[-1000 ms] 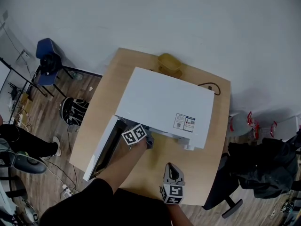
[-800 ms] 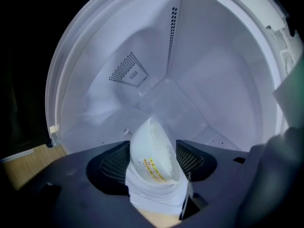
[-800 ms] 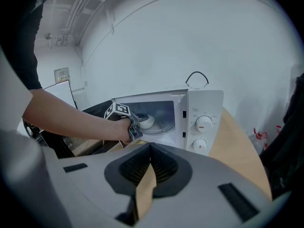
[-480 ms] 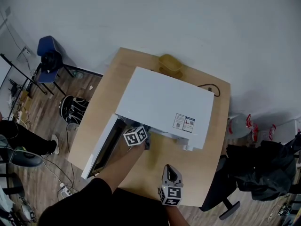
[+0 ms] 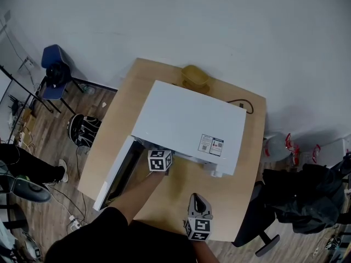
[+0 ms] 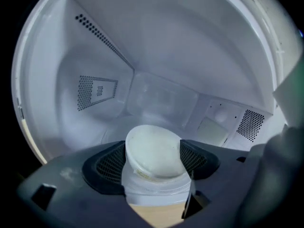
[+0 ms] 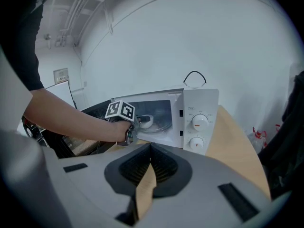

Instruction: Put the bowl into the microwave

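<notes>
Jaws of left gripper [image 6: 153,148] just opening around white bowl [image 6: 152,159] inside microwave [image 5: 189,125]; right gripper [image 7: 150,148] jaws together.

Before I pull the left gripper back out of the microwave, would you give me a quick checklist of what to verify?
1. Bowl inside the microwave: ok; the right gripper view shows it in the cavity.
2. Left gripper letting go: cannot tell; its jaws have just been opening with the bowl between them, but whether they are clear of its rim does not show.
3. Bowl sitting flat: cannot tell.
4. Door open for the way out: ok; it stands swung wide at the left.
5. Right gripper out of the way: ok; jaws together, empty, over the table near its front edge.
</notes>
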### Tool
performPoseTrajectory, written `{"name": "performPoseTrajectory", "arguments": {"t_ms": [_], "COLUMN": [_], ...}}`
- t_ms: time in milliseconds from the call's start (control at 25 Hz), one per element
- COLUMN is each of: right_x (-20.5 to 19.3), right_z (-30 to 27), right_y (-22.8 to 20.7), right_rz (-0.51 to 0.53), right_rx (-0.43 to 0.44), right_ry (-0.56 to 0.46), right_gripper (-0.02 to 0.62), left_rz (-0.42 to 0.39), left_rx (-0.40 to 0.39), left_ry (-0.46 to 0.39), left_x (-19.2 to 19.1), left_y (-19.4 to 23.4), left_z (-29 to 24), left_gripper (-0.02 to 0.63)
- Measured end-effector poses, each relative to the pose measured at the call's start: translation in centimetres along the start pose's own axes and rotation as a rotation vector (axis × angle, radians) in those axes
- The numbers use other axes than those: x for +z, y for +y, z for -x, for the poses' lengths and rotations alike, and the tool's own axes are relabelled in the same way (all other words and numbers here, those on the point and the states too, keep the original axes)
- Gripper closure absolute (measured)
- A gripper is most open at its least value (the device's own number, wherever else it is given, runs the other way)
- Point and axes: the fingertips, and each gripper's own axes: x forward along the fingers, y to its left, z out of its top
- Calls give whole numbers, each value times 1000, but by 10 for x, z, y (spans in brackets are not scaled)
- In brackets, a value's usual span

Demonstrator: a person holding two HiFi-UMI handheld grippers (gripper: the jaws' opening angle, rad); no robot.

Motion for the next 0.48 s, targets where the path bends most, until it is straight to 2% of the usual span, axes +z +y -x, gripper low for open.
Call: {"name": "performPoseTrajectory", "arguments": {"t_ms": [120,280,480], "right_x": [2,2,-1], "right_z": [-2,-3,0], "right_y": [-2,-6,-11], "right_rz": [0,2,2], "right_rx": [-2,-4,-19], "right_ry": [1,5,12], "right_gripper": [536,535,535], "left_rz": [-68,-120,-86], "left_rx": [-11,-19,-31], "left_ry": [11,-12,-72], "left_x": [3,9,6], "left_y": [-5,-12,-17], "left_z": [-8,-12,0], "left_gripper": [275,275,275]}}
